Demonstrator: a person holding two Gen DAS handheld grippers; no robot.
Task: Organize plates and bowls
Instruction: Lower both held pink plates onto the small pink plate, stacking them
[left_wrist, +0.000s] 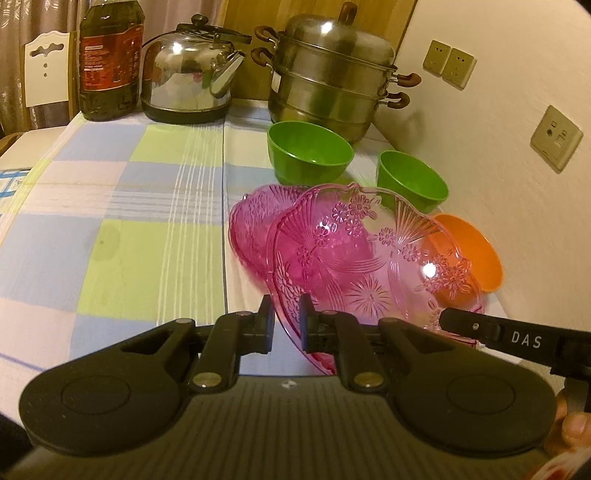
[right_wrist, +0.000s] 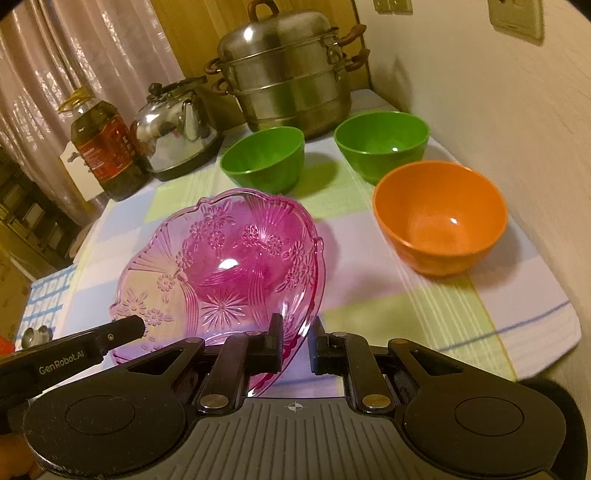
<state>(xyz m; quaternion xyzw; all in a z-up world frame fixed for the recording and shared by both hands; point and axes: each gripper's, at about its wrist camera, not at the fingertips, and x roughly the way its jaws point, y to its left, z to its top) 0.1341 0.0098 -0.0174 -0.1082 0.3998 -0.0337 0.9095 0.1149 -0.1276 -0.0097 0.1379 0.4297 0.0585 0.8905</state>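
Note:
A clear pink patterned plate (left_wrist: 369, 258) is held tilted above the table, gripped at two edges. My left gripper (left_wrist: 287, 325) is shut on its left rim; my right gripper (right_wrist: 294, 341) is shut on its right rim (right_wrist: 310, 295). A second pink plate (left_wrist: 255, 225) lies on the cloth below and behind it, showing darker through the held one in the right wrist view (right_wrist: 255, 258). Two green bowls (left_wrist: 308, 151) (left_wrist: 412, 179) stand behind. An orange bowl (right_wrist: 439, 218) stands to the right.
A steel steamer pot (left_wrist: 332, 70), a kettle (left_wrist: 188, 70) and an oil bottle (left_wrist: 109, 59) stand along the back of the checked tablecloth (left_wrist: 129, 221). The wall (left_wrist: 517, 184) with sockets runs close on the right. A white chair (left_wrist: 46, 70) is at far left.

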